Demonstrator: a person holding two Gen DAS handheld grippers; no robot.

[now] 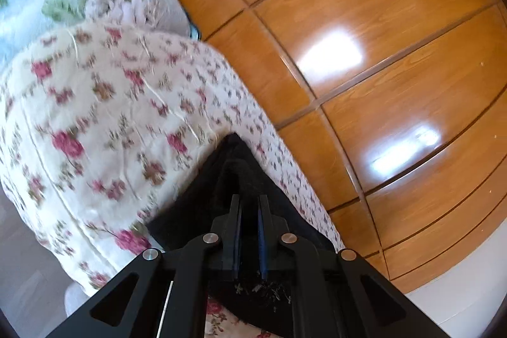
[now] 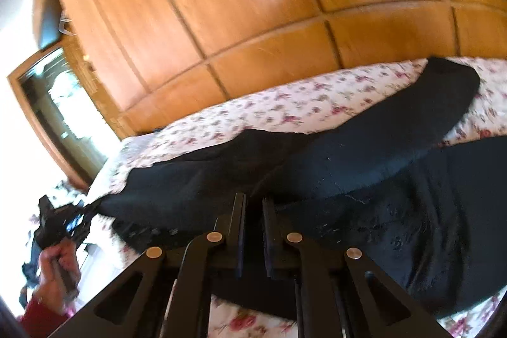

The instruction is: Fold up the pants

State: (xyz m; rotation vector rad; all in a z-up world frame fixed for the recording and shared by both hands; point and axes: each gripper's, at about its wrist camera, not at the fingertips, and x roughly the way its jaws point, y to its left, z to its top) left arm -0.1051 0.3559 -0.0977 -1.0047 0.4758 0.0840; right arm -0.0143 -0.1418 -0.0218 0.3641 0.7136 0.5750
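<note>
- The left claw (image 1: 250,201) is clamped on a fold of the black pants (image 1: 196,198).
- The right claw (image 2: 253,205) is closed on the pants (image 2: 348,167) too.
- The pants lie spread across the flowered bed (image 2: 285,106).
- A wooden wardrobe (image 2: 253,5) stands beyond the bed.

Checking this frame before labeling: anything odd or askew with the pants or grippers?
Pants lie bunched and uneven on the floral bedspread, one leg lapped over the rest. Lint-like debris clings to the fabric at the left gripper. Both views are motion-blurred.
</note>
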